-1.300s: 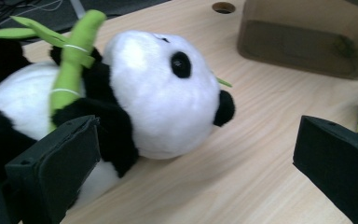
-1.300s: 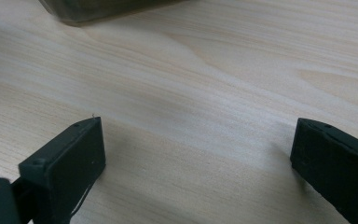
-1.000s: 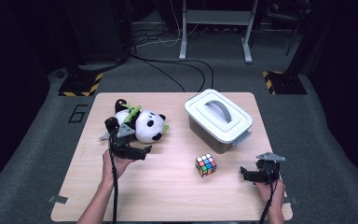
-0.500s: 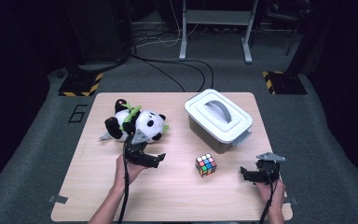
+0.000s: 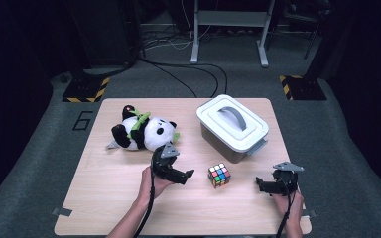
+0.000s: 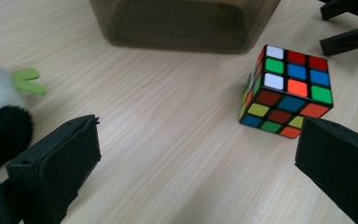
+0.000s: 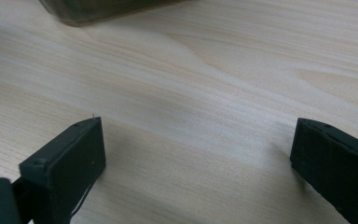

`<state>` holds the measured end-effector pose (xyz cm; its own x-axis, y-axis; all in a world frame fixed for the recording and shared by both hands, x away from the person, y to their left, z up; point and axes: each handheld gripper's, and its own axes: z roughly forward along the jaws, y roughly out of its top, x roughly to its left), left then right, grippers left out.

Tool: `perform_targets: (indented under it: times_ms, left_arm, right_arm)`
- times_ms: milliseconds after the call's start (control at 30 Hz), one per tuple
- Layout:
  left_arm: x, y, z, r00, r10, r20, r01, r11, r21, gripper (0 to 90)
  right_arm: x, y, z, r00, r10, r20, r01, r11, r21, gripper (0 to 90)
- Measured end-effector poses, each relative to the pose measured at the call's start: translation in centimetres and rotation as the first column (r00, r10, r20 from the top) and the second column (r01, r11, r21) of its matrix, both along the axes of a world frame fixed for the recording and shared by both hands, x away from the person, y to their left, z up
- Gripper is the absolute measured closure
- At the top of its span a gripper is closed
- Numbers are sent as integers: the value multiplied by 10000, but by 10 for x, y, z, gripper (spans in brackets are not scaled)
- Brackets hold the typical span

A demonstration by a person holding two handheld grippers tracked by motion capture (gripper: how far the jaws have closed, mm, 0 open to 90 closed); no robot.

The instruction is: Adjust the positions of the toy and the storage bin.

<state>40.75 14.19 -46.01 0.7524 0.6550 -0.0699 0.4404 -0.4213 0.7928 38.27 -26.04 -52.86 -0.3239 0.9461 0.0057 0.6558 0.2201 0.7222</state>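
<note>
Left gripper [image 5: 187, 174]: we held its jaws wide apart, aimed at the cube.
Cube [image 5: 219, 175]: sat on the table [image 5: 104, 198], just beside the bin [image 5: 232, 128].
Right gripper [image 5: 259, 184]: we kept it spread, grasping nothing.

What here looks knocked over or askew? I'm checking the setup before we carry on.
Only the plush panda lies toppled on its side. The Rubik's cube sits flat and the lidded bin is closed; nothing spilled.

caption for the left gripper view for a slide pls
Open left gripper faces a scrambled puzzle cube on the wooden table, with a plush panda at the left edge.
</note>
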Motion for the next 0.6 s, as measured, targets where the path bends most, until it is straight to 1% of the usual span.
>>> perform_targets:
  times_ms: [100, 267, 300, 333, 367, 400, 467, 600]
  left_arm:
    - [-1, -12, -1, 9996, -274, 81, 274, 9996, -43, 0]
    - [-2, -31, -5, 9979, -650, -21, 651, 9979, 40, 0]
    - [-2, -35, -5, 9971, -762, -31, 762, 9971, -8, 0]
    - [-2, -39, -5, 9961, -875, 52, 875, 9962, 56, 0]
    - [-3, -42, -5, 9954, -956, -4, 956, 9954, 15, 0]
    - [-3, -46, -5, 9944, -1056, -5, 1056, 9943, 110, 0]
    - [-2, -52, -5, 9927, -1203, -35, 1203, 9927, 104, 0]
    - [-2, -63, -4, 9904, -1381, -36, 1381, 9904, 66, 0]
  right_arm:
    - [0, 0, 0, 10000, 0, 0, 0, 10000, 1, 25]
    - [0, 0, 0, 10000, 1, 3, -1, 10000, 4, 25]
    - [0, 0, 0, 10000, 3, 0, -3, 10000, -2, 24]
    - [0, 0, 0, 10000, 1, -3, -1, 10000, -1, 25]
    - [0, 0, 0, 10000, -1, -3, 1, 10000, 2, 24]
    - [0, 0, 0, 10000, 2, 2, -2, 10000, 0, 24]
    - [0, 0, 0, 10000, -1, -3, 1, 10000, 2, 25]
    - [0, 0, 0, 10000, 2, 1, -2, 10000, -1, 25]
